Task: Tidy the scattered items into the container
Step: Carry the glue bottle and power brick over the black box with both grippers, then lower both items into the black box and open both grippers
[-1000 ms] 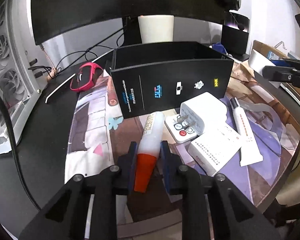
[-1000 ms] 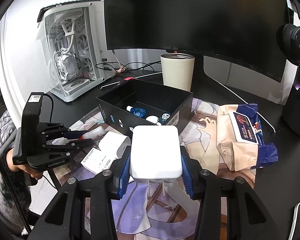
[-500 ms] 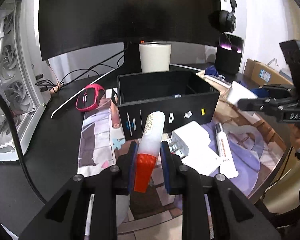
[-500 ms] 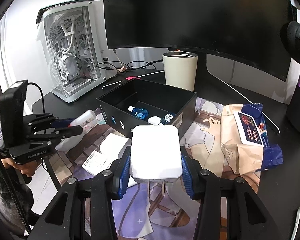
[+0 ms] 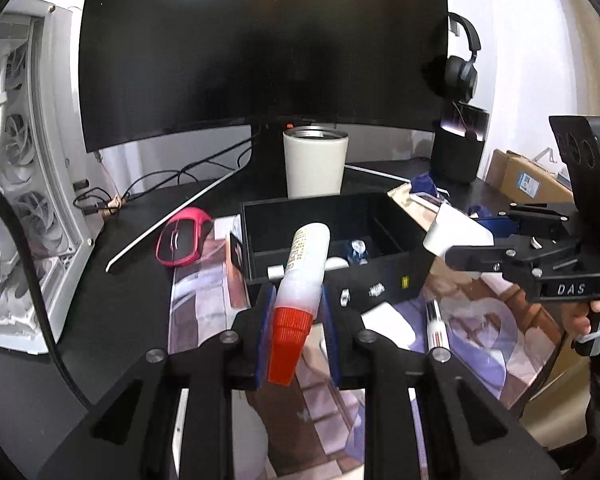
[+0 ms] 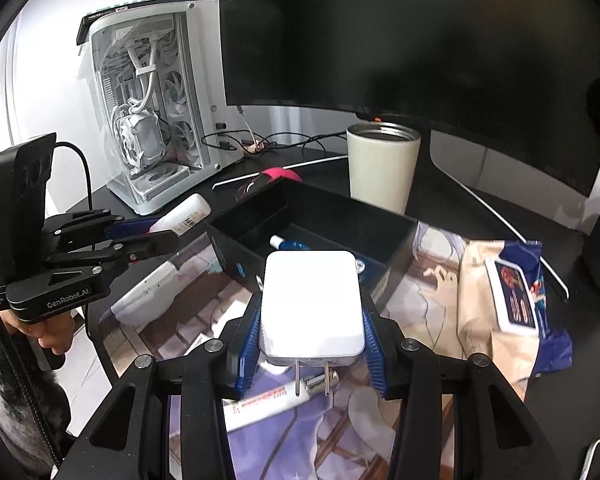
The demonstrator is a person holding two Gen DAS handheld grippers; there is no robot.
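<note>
The black box (image 5: 332,236) sits open on the printed desk mat (image 5: 204,300), just ahead of both sets of fingers, with a small blue-and-white bottle (image 6: 290,244) and other small pieces lying on its floor. The left gripper (image 5: 296,312) pinches a white bottle with an orange cap (image 5: 300,284) between its blue pads, cap toward the camera and base tilted up toward the box's near wall. The right gripper (image 6: 310,320) clamps a white charger block (image 6: 310,300) by its sides, prongs pointing back at the camera, held above the mat short of the box's near corner. Beneath those fingers a white tube (image 6: 268,404) lies on the mat. Beyond the box stand a cream tumbler (image 6: 382,168) and a dark monitor (image 6: 400,40); to the right of the right fingers lies a wipes packet (image 6: 508,300), and a pink mouse (image 5: 182,236) rests left of the box.
</note>
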